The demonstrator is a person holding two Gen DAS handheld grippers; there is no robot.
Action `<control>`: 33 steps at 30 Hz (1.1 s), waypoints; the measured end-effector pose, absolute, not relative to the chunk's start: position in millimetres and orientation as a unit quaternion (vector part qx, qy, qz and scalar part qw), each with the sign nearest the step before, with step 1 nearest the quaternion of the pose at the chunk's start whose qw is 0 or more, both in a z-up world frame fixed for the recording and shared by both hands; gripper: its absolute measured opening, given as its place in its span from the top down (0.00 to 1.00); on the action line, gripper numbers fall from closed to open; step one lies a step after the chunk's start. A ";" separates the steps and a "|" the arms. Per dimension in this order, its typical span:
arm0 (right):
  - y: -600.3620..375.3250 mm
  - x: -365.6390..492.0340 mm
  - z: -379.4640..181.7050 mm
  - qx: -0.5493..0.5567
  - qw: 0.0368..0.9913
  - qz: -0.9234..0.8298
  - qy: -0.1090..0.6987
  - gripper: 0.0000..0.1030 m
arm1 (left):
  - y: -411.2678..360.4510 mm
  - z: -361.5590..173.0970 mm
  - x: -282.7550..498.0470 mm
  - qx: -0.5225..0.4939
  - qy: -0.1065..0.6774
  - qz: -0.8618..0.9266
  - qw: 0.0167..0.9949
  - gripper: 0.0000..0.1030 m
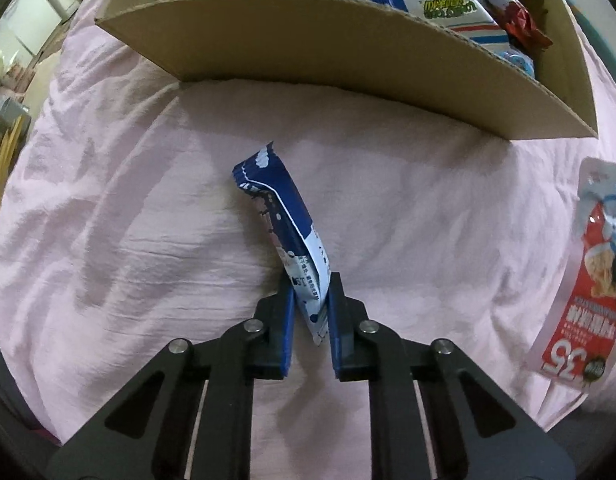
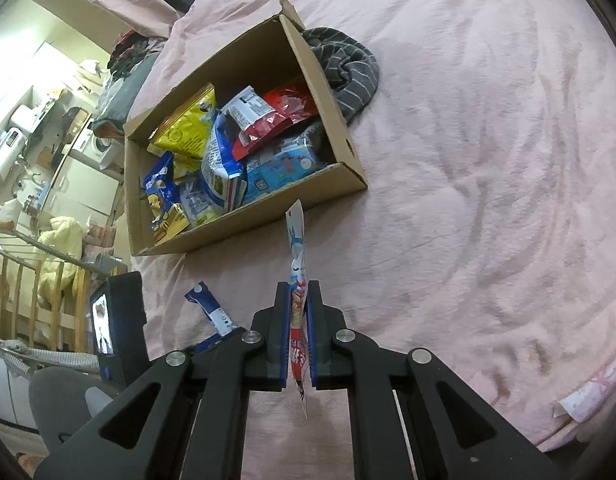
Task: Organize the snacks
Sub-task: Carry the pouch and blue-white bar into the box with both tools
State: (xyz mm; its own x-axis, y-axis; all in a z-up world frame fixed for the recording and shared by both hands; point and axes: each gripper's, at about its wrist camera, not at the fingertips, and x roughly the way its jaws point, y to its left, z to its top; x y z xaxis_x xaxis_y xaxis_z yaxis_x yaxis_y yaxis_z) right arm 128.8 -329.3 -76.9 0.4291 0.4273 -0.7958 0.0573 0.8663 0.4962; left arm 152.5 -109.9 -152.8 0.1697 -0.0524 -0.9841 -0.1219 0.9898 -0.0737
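Observation:
My left gripper [image 1: 311, 286] is shut on a dark blue and white snack packet [image 1: 282, 216] and holds it above the pink bedcover, just short of the cardboard box [image 1: 347, 56]. My right gripper [image 2: 298, 292] is shut on a thin red and white snack packet [image 2: 296, 248], held edge-on above the bed near the box [image 2: 244, 224]. That packet also shows at the right edge of the left wrist view [image 1: 583, 280]. The blue packet [image 2: 212, 308] and the left gripper's body show at the lower left of the right wrist view. The box holds several snack bags.
A grey striped cloth [image 2: 343, 68] lies against the box's far side. The pink bedcover [image 2: 487, 160] spreads wide to the right. A wooden rail [image 2: 40, 280] and room clutter lie past the bed's left edge.

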 end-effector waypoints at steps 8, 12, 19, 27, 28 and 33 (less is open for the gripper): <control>-321.2 129.4 -76.9 0.225 0.813 0.120 0.524 0.93 | -73.8 -131.6 156.6 -0.038 0.628 0.025 0.777 0.89; -319.1 129.8 -73.8 0.226 0.815 0.125 0.518 0.93 | -54.9 -109.1 156.3 -0.031 0.606 0.023 0.794 0.89; -314.4 128.6 -59.0 0.232 0.827 0.147 0.491 0.93 | -34.4 -52.9 150.7 -0.021 0.548 0.006 0.837 0.89; -312.1 131.9 -33.9 0.247 0.843 0.177 0.443 0.93 | -32.0 -1.1 164.0 -0.010 0.485 -0.024 0.874 0.89; -312.1 132.6 -31.1 0.249 0.846 0.180 0.437 0.93 | -31.5 2.9 167.1 -0.007 0.478 -0.027 0.878 0.89; -313.5 139.6 -20.2 0.257 0.854 0.188 0.412 0.93 | -29.1 24.2 183.2 -0.002 0.449 -0.032 0.893 0.89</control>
State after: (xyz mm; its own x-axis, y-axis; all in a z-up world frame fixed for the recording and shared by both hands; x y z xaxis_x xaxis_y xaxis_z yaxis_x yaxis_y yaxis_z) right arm 139.6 -313.5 -20.2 0.5898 0.5329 -0.6067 -0.1093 0.7971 0.5939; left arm 183.2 -29.1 24.2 0.5946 -0.0596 -0.8018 0.0555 0.9979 -0.0329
